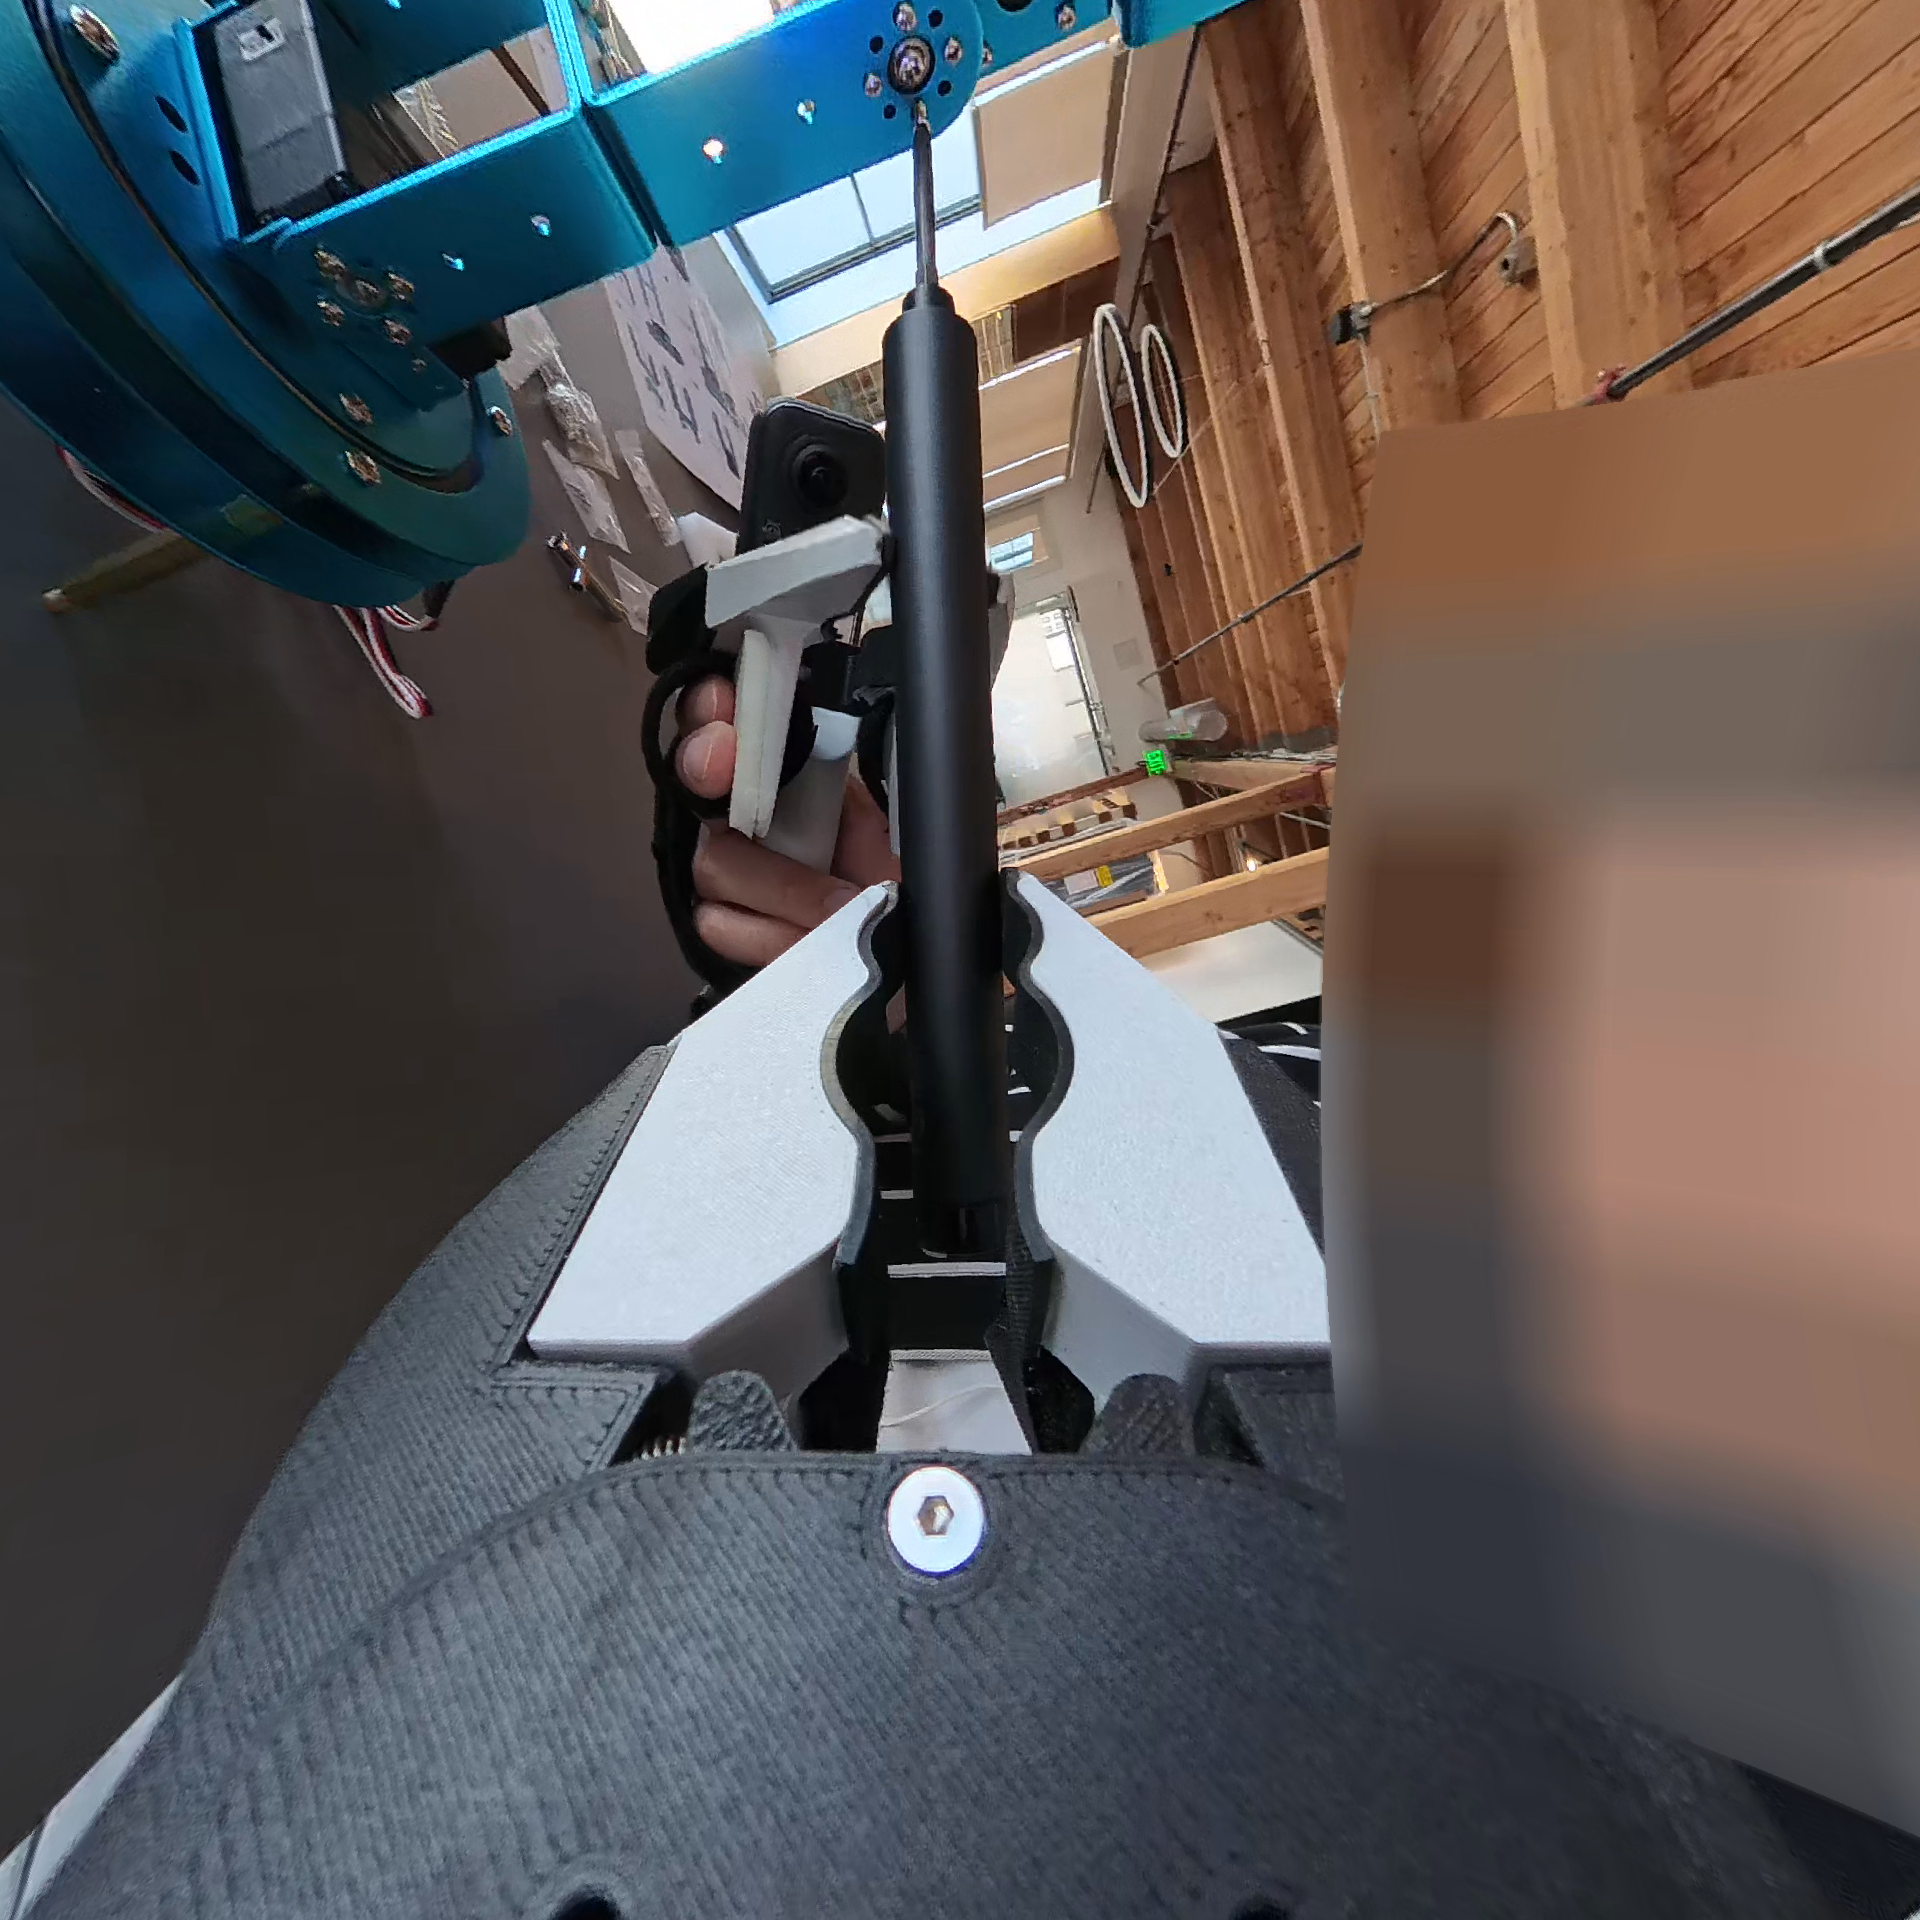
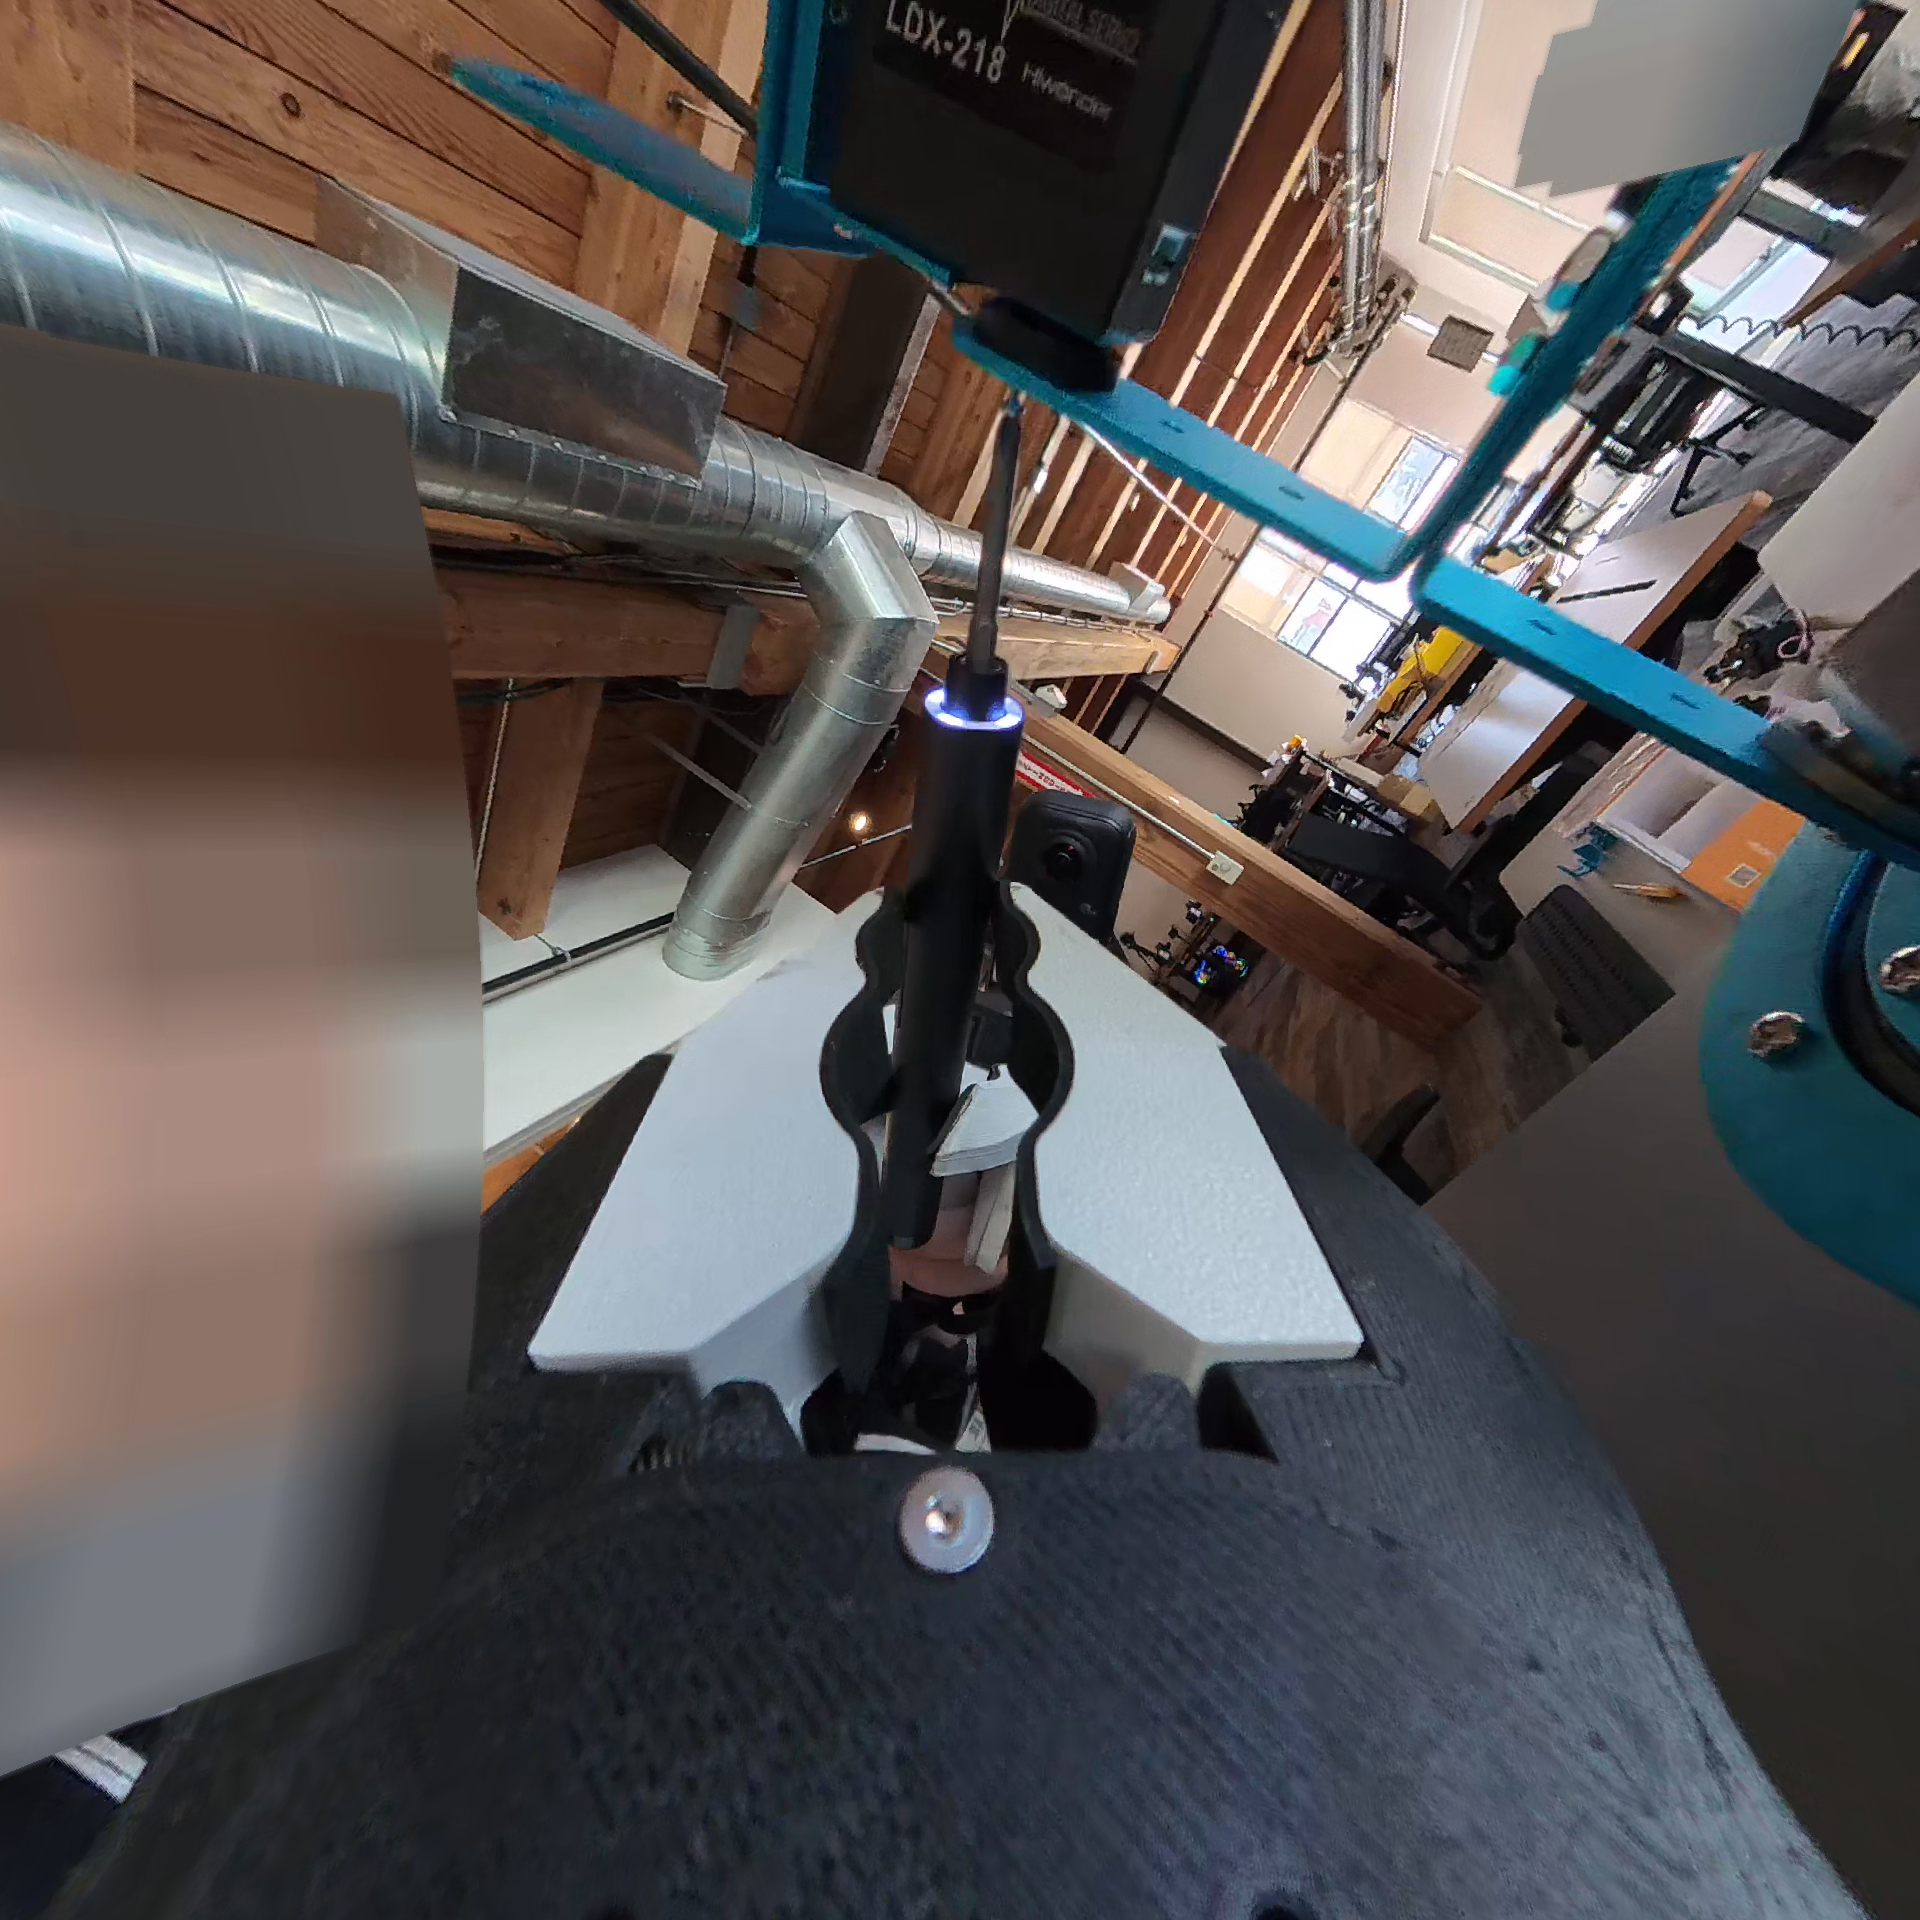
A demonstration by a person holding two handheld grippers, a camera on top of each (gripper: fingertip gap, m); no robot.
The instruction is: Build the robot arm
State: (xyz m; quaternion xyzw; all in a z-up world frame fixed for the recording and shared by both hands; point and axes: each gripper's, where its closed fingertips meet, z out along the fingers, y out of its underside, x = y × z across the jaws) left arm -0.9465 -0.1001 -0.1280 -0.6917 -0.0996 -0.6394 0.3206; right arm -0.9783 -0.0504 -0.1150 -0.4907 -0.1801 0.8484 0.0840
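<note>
On the left, pinched low on its barrel by the nearly closed left hand-held gripper (image 1: 940, 914): a black electric screwdriver (image 1: 935, 623), bit tip set against a screw on the round hub (image 1: 914, 62) of a blue metal bracket (image 1: 623, 156). Farther up the same barrel, gripped in a bare hand (image 1: 769, 894), the other gripper. On the right, clamped just as narrowly in the right hand-held gripper (image 2: 951, 914): that screwdriver, ring light glowing, bit touching the bracket beneath a black servo (image 2: 1018, 156).
</note>
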